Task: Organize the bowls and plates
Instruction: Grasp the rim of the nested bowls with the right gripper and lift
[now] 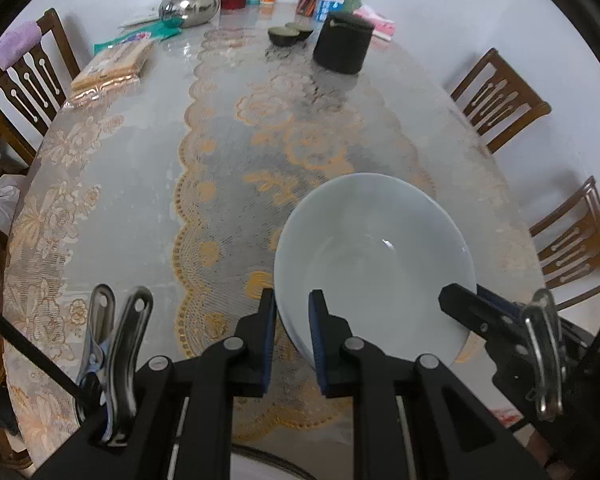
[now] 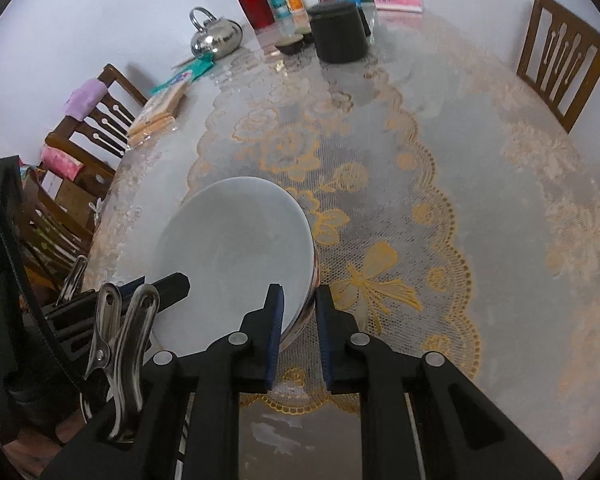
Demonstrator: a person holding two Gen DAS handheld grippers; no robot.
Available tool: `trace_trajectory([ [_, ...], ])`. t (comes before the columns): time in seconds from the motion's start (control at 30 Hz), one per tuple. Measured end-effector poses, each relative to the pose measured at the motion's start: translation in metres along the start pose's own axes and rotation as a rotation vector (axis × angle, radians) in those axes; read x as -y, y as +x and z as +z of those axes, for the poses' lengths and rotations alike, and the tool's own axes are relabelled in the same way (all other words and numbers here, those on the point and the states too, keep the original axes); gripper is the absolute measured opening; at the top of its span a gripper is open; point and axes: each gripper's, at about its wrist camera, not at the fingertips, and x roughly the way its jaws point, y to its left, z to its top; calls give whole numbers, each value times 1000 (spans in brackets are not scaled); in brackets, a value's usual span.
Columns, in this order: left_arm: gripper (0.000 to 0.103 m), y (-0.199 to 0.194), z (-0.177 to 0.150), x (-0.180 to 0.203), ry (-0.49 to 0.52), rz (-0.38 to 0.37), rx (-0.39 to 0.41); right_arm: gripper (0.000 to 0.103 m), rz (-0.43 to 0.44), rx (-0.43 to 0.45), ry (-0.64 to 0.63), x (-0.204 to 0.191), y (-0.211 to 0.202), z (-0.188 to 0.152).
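White bowl (image 1: 374,264) sits between my two hands, tilted, its far rim higher in both views; I cannot tell for sure whether its base touches the tabletop (image 1: 140,184) or hangs just clear of the lace cloth. My left hand-held gripper (image 1: 292,336) is narrowed down on the bowl's left rim, one pad outside the wall and one inside, so the bowl lies straight ahead and off to the right of it. My right hand-held gripper (image 2: 300,332) is pinched on the opposite rim, and from there the bowl (image 2: 236,248) spreads ahead and to the left; the wall shows edge-on between its blue pads. In the left wrist view the right tool's black fingers reach in over the bowl's right edge, and the right wrist view shows the left one likewise on the left edge. So the line from grip to grip runs across the bowl's mouth, side to side, and neither hand is nearer: both are on it. Judgement: any lift or carry depends on both hands travelling together and level, or the rim twists out of one pinch. Two small dark bowls (image 1: 290,34) sit well apart at the far end, beside a black canister (image 1: 342,44).
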Motion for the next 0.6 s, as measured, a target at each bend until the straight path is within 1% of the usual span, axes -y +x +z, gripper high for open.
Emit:
trace_trajectory([
  [0.13,17,-23,-3,8,16,-9,35,18,13,30,32,3,-21,-7],
  [0.27,17,-44,-10,19,33,-7,49,18,28,67,56,4,-45,-15],
  [0.47,17,-76,-29,29,8,-32,62,18,51,119,58,4,-81,-30],
  [0.6,17,-99,-44,41,9,-22,84,18,70,131,55,7,-99,-43],
])
